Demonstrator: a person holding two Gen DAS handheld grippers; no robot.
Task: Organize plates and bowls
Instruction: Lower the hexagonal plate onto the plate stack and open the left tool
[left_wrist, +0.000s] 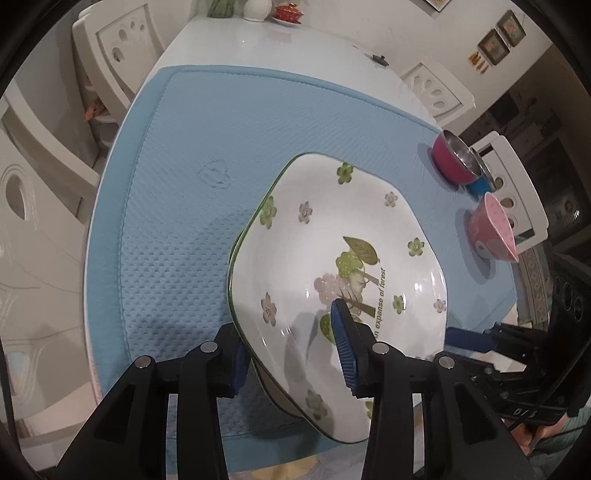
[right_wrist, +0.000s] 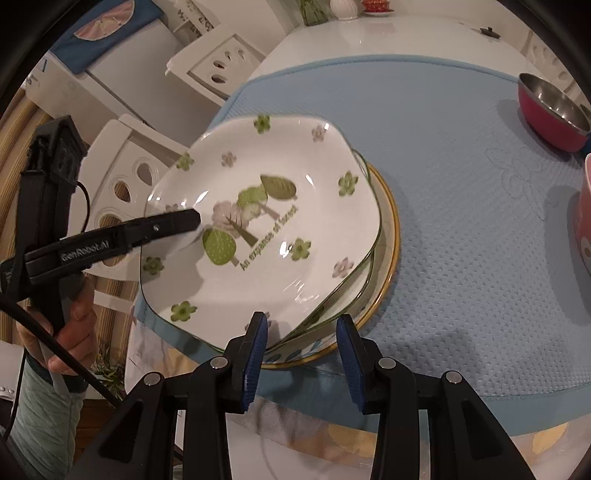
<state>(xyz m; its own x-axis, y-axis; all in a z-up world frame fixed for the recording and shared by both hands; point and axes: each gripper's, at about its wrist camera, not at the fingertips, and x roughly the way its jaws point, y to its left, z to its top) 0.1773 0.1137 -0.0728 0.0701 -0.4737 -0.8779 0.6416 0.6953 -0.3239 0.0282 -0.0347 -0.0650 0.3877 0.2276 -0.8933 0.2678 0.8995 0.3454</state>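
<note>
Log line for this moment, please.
left gripper: shut on floral plate, tilted over plate stack | right gripper: open, empty | bowls: untouched

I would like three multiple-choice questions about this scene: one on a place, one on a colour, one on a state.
1. Where do the bowls stand?
A. on the mat's right side
B. on a chair
C. inside the plates

2. What colour is the round bottom plate's rim?
A. red
B. gold
C. black

3. How is the floral plate?
A. flat
B. tilted, gripped by the left tongs
C. upside down

Answers:
1 A: the pink bowl stands on the blue mat.
2 B: the round plate.
3 B: the floral plate, the left tongs.
</note>
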